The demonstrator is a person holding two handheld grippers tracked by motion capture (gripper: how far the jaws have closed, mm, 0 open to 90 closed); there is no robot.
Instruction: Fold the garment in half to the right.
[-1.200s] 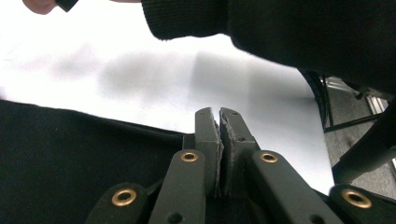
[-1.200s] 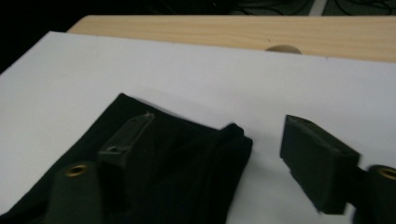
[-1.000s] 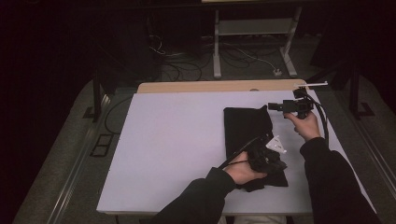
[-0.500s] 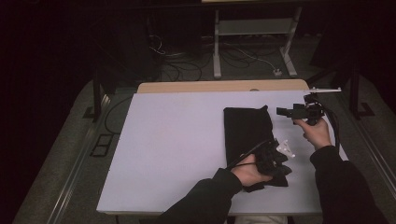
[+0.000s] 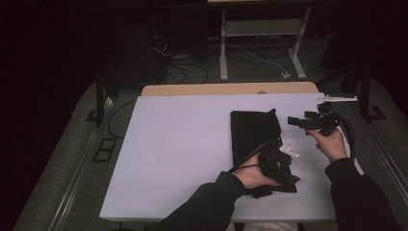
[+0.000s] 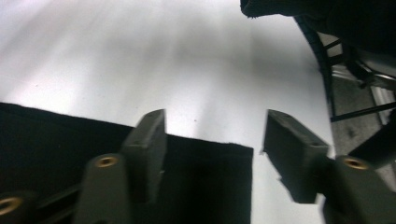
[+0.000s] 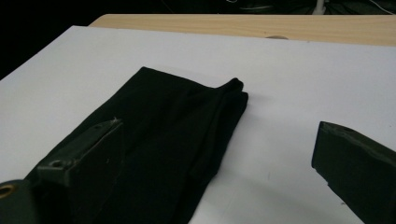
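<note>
High view: black cloth point(image 5: 255, 137), folded into a long strip, lies on the white table point(image 5: 178, 144), right of centre, running from far to near. Left gripper point(image 5: 281, 166) sits low on the near end of the cloth, left hand point(image 5: 252, 175) behind it, sleeve coming in from the bottom edge. Right gripper point(image 5: 300, 121) is held up just right of the cloth's far half, pointing left toward it, apart from it, right hand point(image 5: 331, 144) gripping below; cable loops off its right side. Wood strip point(image 5: 231, 89) runs along the table's far edge. Left gripper view: jaws have just been opening, now stand wide apart, pads not pressing anything; cloth point(image 6: 201, 186) lies under them with its corner between the jaws, bare table point(image 6: 140, 60) beyond it. Right gripper view: jaws stand wide, nothing between them but table; cloth point(image 7: 173, 140) lies flat under and past the left-hand jaw, its far end with a small raised fold, white table point(image 7: 289, 93) to the right, wood strip point(image 7: 261, 25) at the far edge.
</note>
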